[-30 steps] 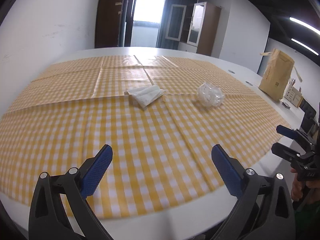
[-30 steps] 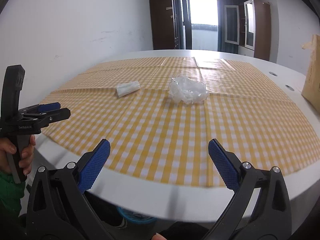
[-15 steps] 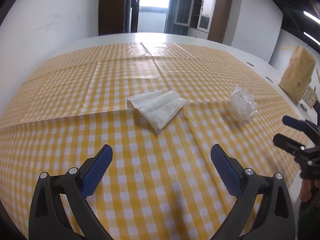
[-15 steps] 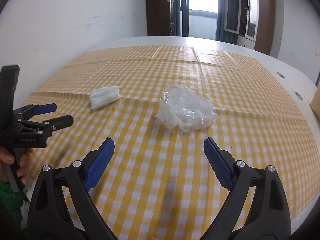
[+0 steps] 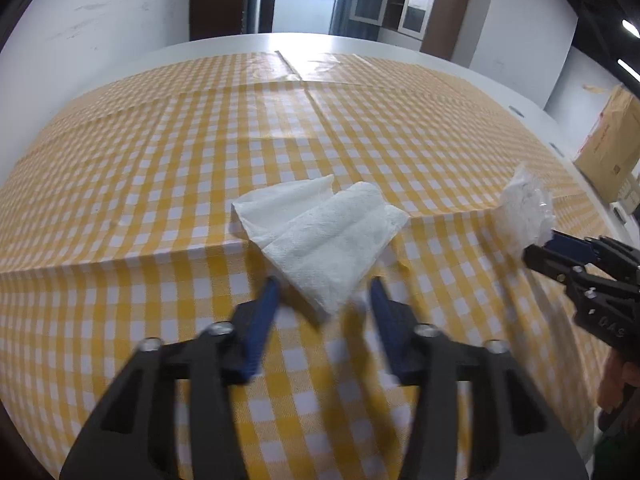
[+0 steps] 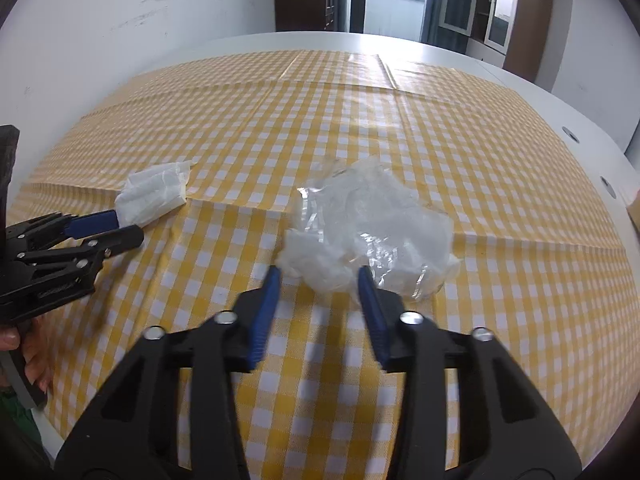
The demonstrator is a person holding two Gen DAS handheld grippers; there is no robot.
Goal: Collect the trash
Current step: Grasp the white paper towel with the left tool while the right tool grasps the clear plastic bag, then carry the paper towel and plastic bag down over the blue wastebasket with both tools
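A white paper napkin (image 5: 324, 232) lies folded on the yellow checked tablecloth (image 5: 160, 160). My left gripper (image 5: 324, 292) is open, its blue fingertips either side of the napkin's near corner. A crumpled clear plastic wrapper (image 6: 368, 228) lies to the right of the napkin (image 6: 154, 192). My right gripper (image 6: 318, 282) is open, its fingertips around the wrapper's near edge. The wrapper also shows in the left wrist view (image 5: 526, 208), with the right gripper (image 5: 556, 248) beside it. The left gripper shows in the right wrist view (image 6: 108, 226).
A brown paper bag (image 5: 610, 140) stands on the white table (image 5: 400, 46) at the far right. Wooden cabinets (image 6: 516, 12) and a doorway stand beyond the table's far end. The tablecloth has raised fold creases near both items.
Both grippers moved forward over the table to the trash and narrowed their jaws. The left now brackets the napkin corner, the right the wrapper's edge.
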